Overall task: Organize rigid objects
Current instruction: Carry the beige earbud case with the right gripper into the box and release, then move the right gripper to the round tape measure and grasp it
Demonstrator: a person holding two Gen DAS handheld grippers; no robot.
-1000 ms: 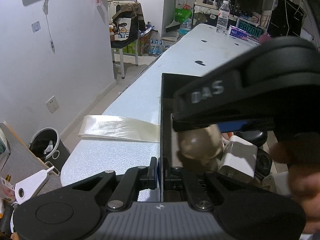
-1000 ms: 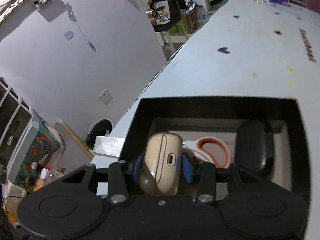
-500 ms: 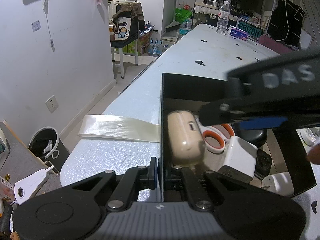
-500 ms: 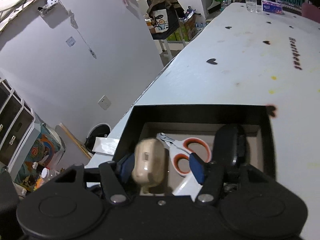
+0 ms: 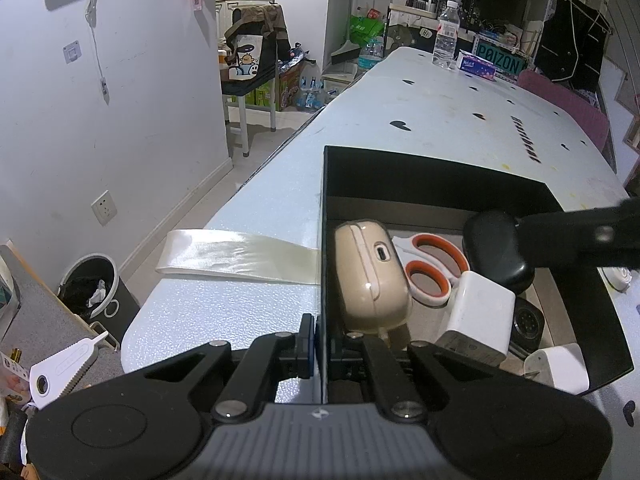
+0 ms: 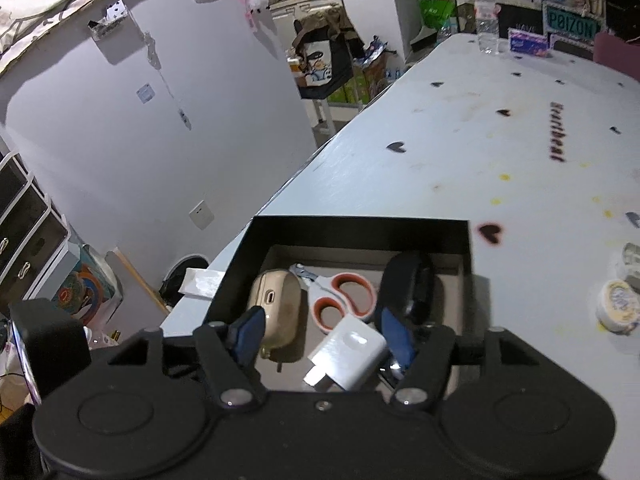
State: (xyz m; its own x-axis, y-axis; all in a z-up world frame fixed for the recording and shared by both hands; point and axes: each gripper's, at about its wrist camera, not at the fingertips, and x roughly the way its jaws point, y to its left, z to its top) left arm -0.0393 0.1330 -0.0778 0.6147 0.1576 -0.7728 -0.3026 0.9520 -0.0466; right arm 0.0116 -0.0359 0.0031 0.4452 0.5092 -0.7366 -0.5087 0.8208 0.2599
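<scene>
Right tool point(image 6: 322, 330): jaws spread and just been opening, nothing between the blue pads, hovering above the black box point(image 6: 360, 230). Left tool point(image 5: 320, 344): jaws pinched on the box's near-left wall point(image 5: 323, 240). Beige earbud case point(image 5: 370, 276) lies free in the box's left part, port upward, touching the wall. Beside it orange-handled clippers point(image 5: 430, 264), then a black case point(image 5: 496, 250) at the far right; a white charger point(image 5: 478, 316) lies nearer. Box sits on the white table point(image 5: 440, 116); a pale ribbon point(image 5: 236, 256) runs left from it.
</scene>
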